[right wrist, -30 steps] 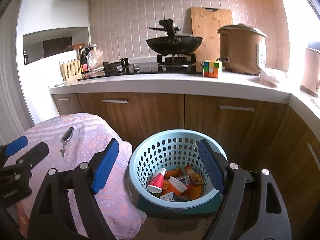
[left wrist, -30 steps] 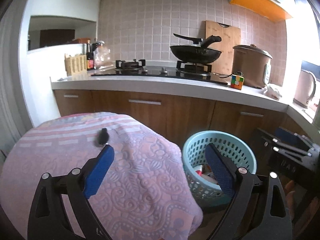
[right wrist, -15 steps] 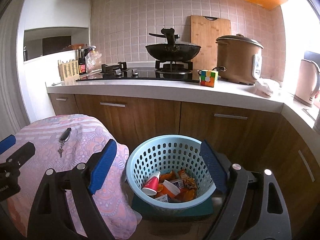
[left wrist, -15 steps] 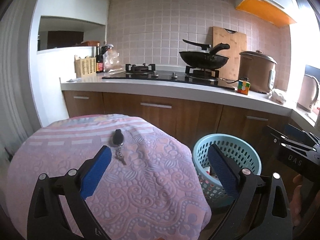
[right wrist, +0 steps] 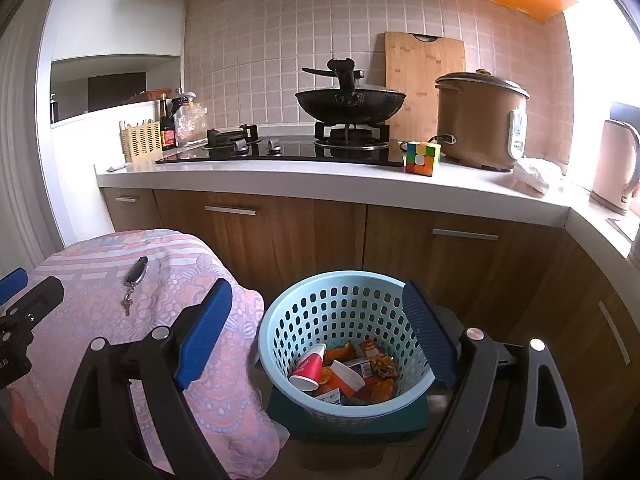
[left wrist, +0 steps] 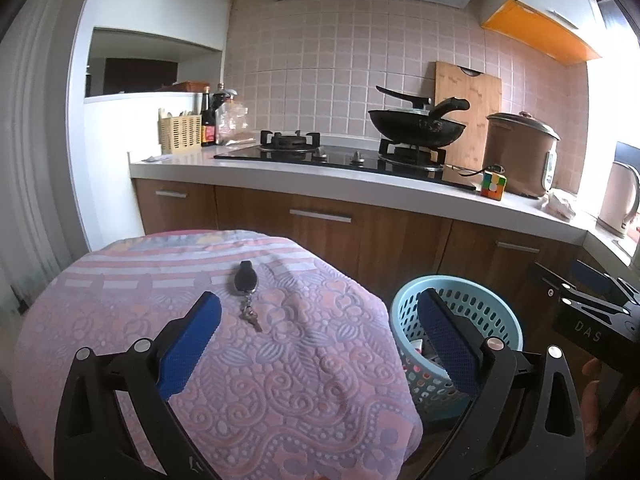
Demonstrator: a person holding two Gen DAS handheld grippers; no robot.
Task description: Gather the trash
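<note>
A light blue perforated basket [right wrist: 344,304] stands on the floor to the right of a small table; it also shows in the left wrist view [left wrist: 480,300]. It holds a red and white paper cup [right wrist: 310,366] and orange wrappers and cartons [right wrist: 360,376]. My right gripper [right wrist: 318,320] is open and empty, held above and in front of the basket. My left gripper [left wrist: 318,330] is open and empty, above the pink patterned tablecloth [left wrist: 248,360]. A black key fob with keys [left wrist: 245,280] lies on the cloth ahead of the left gripper, and shows in the right wrist view [right wrist: 135,276].
A kitchen counter [right wrist: 320,188] runs behind, with wooden cabinets [right wrist: 304,236] below. On it stand a gas hob with a black wok [right wrist: 350,100], a brown rice cooker [right wrist: 480,120], a colour cube [right wrist: 422,158], a cutting board, a kettle [right wrist: 614,168] and bottles.
Both grippers have drawn back and risen, so the table, key fob and basket sit lower and farther in view. Both stay open and empty.
</note>
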